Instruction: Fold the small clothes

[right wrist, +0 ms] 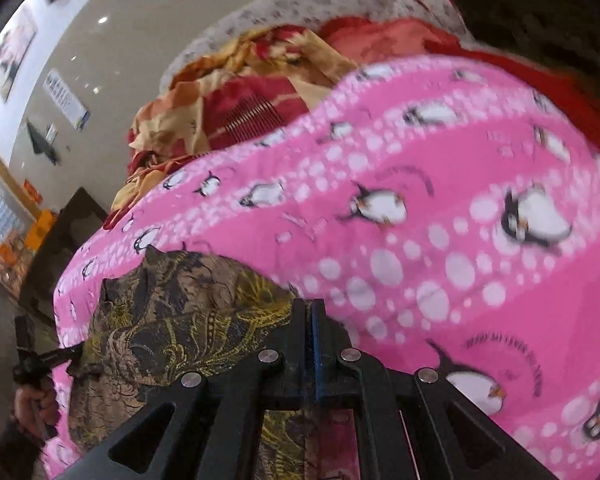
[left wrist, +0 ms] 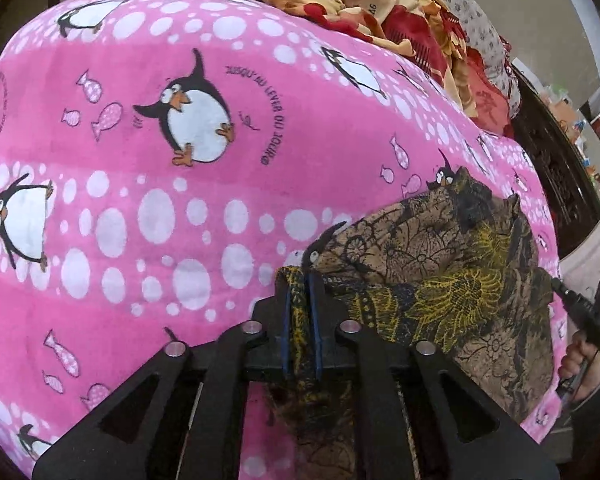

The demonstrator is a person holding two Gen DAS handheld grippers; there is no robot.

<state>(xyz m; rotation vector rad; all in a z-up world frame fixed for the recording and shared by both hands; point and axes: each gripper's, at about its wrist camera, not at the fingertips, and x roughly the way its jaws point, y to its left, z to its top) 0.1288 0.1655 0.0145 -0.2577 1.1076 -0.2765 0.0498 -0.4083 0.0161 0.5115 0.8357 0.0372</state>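
Note:
A small brown garment with black and yellow floral print (left wrist: 440,288) lies on a pink penguin blanket (left wrist: 180,160). My left gripper (left wrist: 301,280) is shut on the garment's near edge; cloth bunches between its blue pads. In the right wrist view the same garment (right wrist: 172,320) lies to the left, and my right gripper (right wrist: 313,308) is shut on its right edge, the cloth hanging below the jaws. The other gripper and a hand show at the far edge of each view (left wrist: 588,316) (right wrist: 40,360).
A crumpled red and yellow floral blanket (left wrist: 360,0) and a grey flowered pillow (left wrist: 480,32) lie at the back of the bed. Dark furniture (left wrist: 552,168) stands past the bed's right side. The pink blanket (right wrist: 420,240) spreads wide to the right.

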